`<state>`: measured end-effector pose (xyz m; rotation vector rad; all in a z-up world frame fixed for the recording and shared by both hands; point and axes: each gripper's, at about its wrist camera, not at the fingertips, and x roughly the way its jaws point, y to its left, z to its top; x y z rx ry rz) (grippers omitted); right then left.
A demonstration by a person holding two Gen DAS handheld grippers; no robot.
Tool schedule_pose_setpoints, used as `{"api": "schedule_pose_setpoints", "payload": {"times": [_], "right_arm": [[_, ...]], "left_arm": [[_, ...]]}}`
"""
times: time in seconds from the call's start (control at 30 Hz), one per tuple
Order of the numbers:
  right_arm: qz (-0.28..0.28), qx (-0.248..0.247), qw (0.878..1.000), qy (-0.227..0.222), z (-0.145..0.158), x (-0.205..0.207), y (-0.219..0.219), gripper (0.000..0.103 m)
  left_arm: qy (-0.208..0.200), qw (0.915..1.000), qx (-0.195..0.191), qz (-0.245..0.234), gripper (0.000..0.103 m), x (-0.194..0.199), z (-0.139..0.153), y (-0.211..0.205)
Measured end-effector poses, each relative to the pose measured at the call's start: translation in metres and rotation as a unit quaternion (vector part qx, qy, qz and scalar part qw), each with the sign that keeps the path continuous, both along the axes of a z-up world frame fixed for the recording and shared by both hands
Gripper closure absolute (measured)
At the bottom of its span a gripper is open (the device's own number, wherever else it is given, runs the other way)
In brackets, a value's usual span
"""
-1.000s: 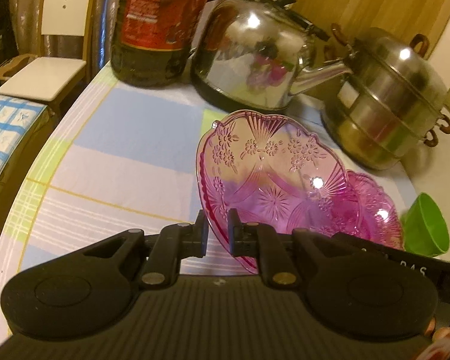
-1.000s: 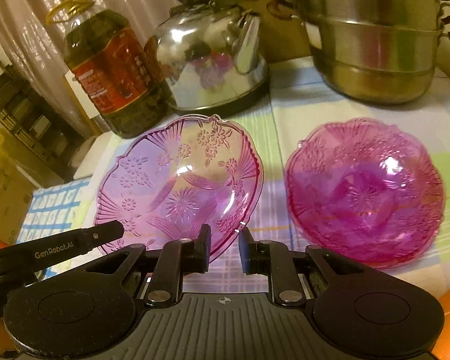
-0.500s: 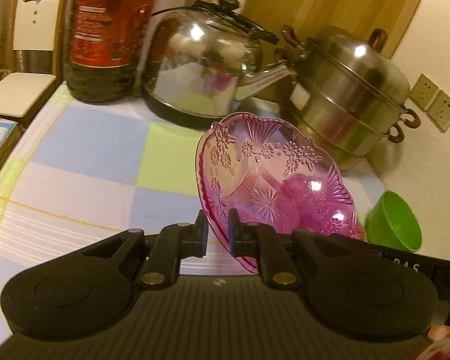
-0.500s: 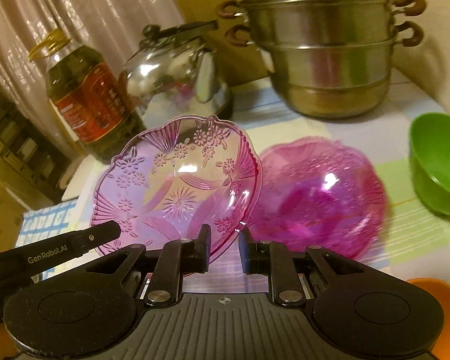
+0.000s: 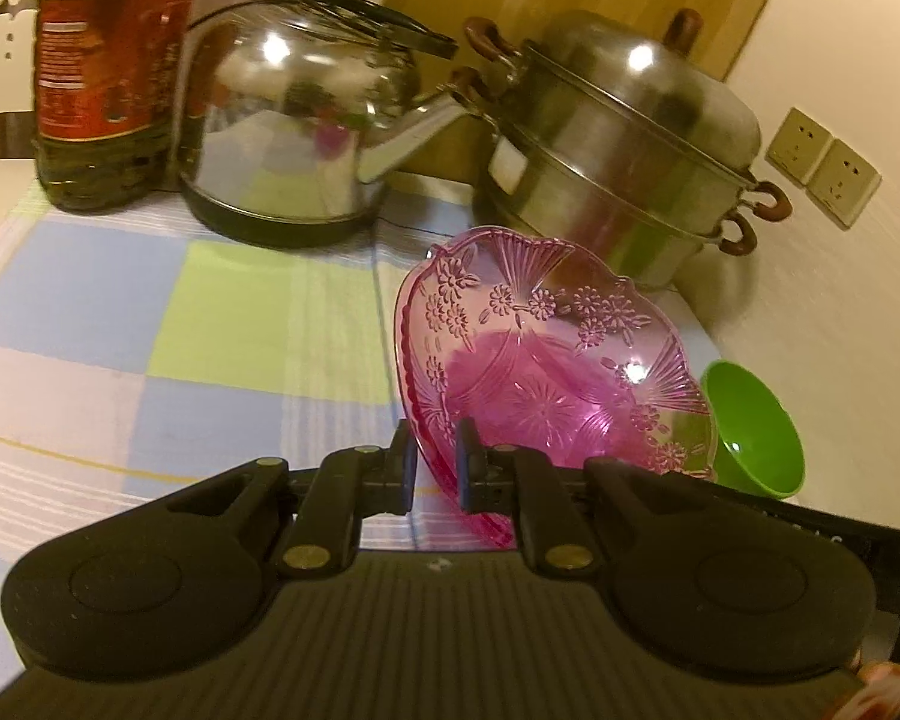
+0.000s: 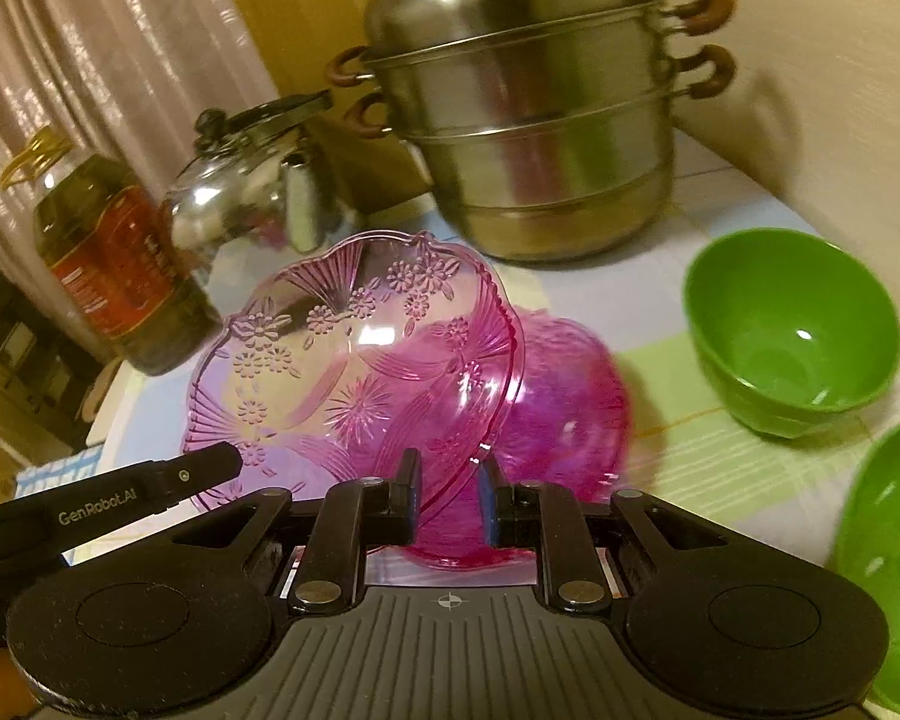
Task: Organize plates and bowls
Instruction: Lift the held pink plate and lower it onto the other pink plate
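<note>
A pink glass plate (image 5: 540,354) with a flower pattern is held tilted above the table by both grippers. My left gripper (image 5: 432,468) is shut on its near rim. My right gripper (image 6: 448,498) is shut on the rim too, and the plate shows in the right wrist view (image 6: 342,372). A second pink plate (image 6: 570,408) lies on the table, partly under the held one. A green bowl (image 6: 792,330) stands to the right, also in the left wrist view (image 5: 756,438). Another green bowl (image 6: 888,570) sits at the right edge.
A steel steamer pot (image 5: 624,144) and a steel kettle (image 5: 300,132) stand at the back of the checked tablecloth (image 5: 150,312). An oil bottle (image 5: 108,72) stands at the back left. A wall (image 5: 840,330) with sockets is on the right.
Both grippers have carried the held plate to the right, so it now overlaps the second pink plate. The green bowls have come into the right wrist view.
</note>
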<state>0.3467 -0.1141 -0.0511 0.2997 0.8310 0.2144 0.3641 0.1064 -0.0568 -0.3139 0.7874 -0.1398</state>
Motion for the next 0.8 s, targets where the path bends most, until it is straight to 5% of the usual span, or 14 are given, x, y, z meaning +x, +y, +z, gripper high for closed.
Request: {"api": "schedule_pose_setpoints", "payload": {"times": [0.8], "right_arm": [[-0.032, -0.016, 0.999, 0.031, -0.026, 0.018, -0.044, 0.084]], "left_arm": [[0.025, 0.9991, 0.013, -0.031, 0.091, 0.032, -0.023, -0.042]]}}
